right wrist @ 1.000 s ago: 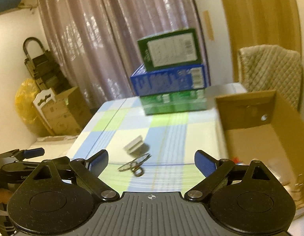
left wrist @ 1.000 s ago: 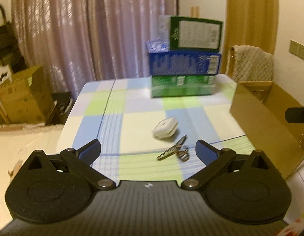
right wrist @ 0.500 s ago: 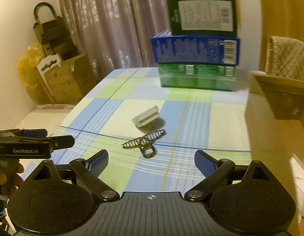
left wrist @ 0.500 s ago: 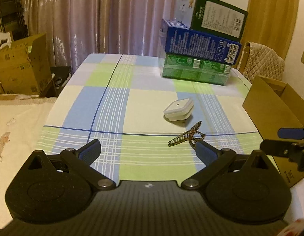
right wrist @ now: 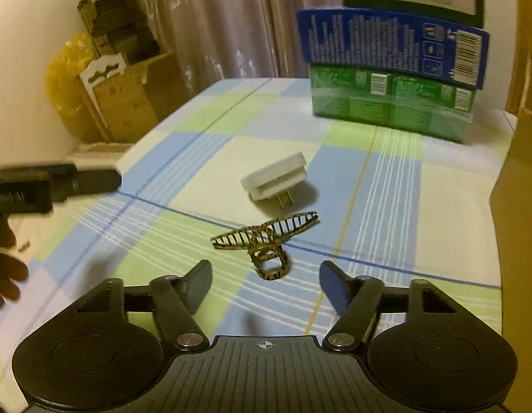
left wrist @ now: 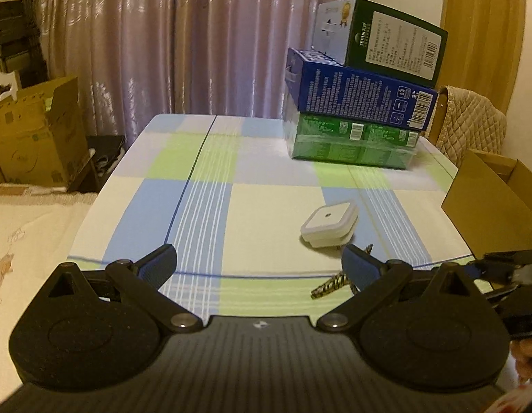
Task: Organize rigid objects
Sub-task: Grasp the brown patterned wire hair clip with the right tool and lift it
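Right gripper: jaws about half spread and closing, nothing pinched. The hair claw clip (tortoiseshell pattern, teeth spread wide) sits just ahead of the fingertips, centred on the gap; its ring end is nearest the jaws but not yet between the pads. No contact visible.

White plug adapter lies further out past the clip, slightly left of the jaw centreline, prongs pointing back toward the gripper, tilted on the checked tablecloth.

Left gripper: jaws wide apart, empty. From its view the clip lies right of the gap, partly hidden behind the right finger; the adapter is ahead and right of the jaw centreline, clear of both fingers.

Stack of three boxes (green at the bottom, blue, dark green on top) stands far ahead of both jaw pairs, right of centre. Open cardboard box is off to the right of the left gripper's jaws, at the table edge.

A hand shows at the left edge of the right wrist view, holding the left gripper.
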### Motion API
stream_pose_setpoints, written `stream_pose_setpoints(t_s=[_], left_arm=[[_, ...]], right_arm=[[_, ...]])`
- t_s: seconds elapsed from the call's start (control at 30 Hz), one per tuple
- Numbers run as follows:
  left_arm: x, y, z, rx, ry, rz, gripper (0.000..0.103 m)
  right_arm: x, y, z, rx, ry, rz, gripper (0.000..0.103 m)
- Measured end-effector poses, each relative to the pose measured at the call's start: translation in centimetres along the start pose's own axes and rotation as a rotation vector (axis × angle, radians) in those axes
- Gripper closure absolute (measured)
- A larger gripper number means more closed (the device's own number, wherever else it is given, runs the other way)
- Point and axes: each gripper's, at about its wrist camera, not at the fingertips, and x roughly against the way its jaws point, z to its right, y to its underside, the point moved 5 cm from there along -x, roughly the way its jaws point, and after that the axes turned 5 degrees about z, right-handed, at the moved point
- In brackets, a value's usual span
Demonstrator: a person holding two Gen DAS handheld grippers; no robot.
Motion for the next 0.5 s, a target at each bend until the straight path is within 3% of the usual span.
stream_pose_setpoints(t_s=[0.2,0.5], left_arm=[[-1.8,-0.1,-0.1,-0.006,0.007,-0.033,0.003],[-3.7,0.2,-0.3,-0.009,0.004,-0.067,0.003]], right_arm=[[-2.3,0.0,0.0,0.055,-0.023,0.008,0.060],[-5.4,0.6,0.1,0.107,-0.024,-0.026,0.067]])
